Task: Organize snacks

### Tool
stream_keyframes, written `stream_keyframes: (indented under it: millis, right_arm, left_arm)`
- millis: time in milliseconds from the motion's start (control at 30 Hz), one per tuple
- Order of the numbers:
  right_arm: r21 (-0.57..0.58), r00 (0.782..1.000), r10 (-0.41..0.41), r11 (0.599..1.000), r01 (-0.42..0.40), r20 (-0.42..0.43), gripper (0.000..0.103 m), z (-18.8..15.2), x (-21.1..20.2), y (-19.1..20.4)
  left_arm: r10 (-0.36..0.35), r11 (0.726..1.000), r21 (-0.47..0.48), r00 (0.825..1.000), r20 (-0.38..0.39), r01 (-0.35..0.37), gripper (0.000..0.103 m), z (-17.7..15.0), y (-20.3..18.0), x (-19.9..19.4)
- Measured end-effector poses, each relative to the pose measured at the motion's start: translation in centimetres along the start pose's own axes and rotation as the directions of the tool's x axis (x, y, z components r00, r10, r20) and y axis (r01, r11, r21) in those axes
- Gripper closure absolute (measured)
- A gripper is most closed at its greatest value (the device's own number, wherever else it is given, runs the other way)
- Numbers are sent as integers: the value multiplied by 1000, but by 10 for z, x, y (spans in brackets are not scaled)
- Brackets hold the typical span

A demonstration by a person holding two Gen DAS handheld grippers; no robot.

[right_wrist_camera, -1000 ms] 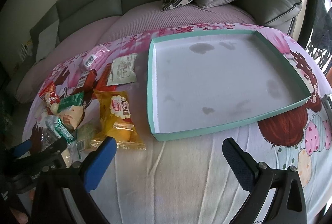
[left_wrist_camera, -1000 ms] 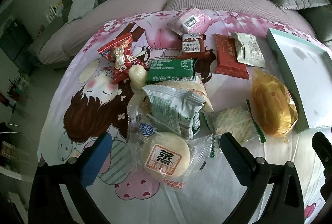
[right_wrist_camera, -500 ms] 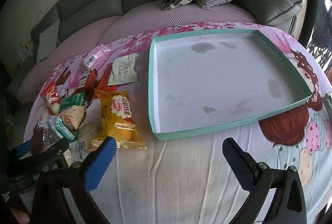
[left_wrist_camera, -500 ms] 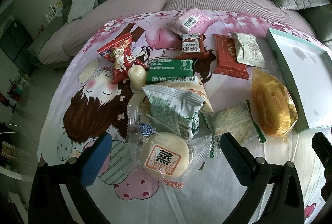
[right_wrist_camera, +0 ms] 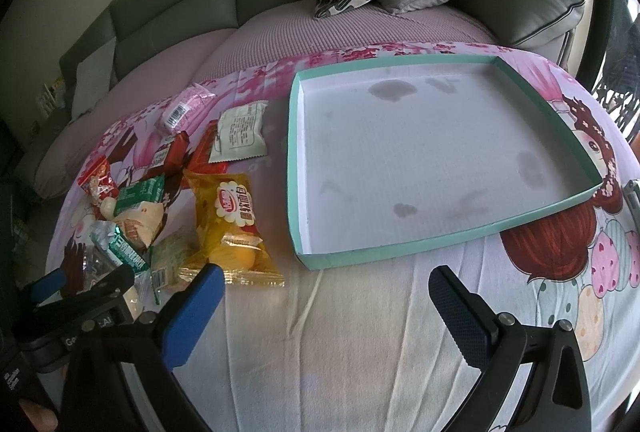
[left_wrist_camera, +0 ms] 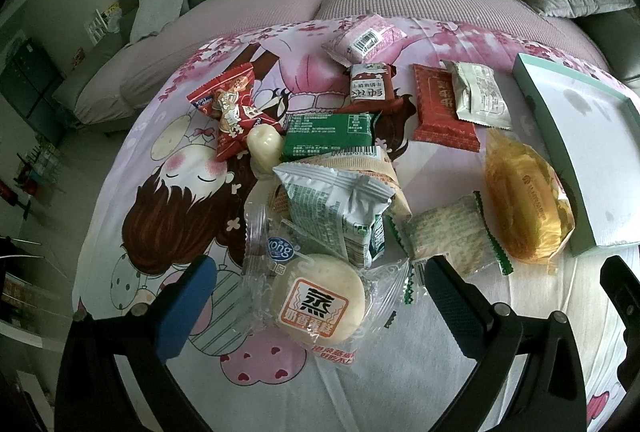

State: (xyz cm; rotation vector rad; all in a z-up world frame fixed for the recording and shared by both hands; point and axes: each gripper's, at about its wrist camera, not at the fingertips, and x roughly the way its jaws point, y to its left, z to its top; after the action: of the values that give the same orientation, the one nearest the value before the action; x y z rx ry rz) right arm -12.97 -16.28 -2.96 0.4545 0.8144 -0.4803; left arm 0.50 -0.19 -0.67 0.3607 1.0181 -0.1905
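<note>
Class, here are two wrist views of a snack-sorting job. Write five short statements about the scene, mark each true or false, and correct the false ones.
1. The teal-rimmed tray holds no snacks. True.
2. The left gripper is shut on the round steamed cake. False: its fingers stand open on either side of the cake.
3. The yellow cake packet lies beside the tray, outside it. True.
4. The right gripper holds a packet. False: it is open over bare cloth.
5. The green packet lies in the tray. False: it lies in the snack pile.
</note>
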Motion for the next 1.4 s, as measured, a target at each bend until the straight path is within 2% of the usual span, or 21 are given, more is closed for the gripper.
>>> stream_keyframes:
  millis: [1400]
  right_arm:
    - [0,1000,0,1000,0,-14,0,-3,1,3]
  left_arm:
    - [1,1000,-1,1000,-3,-1,0,0,0,0]
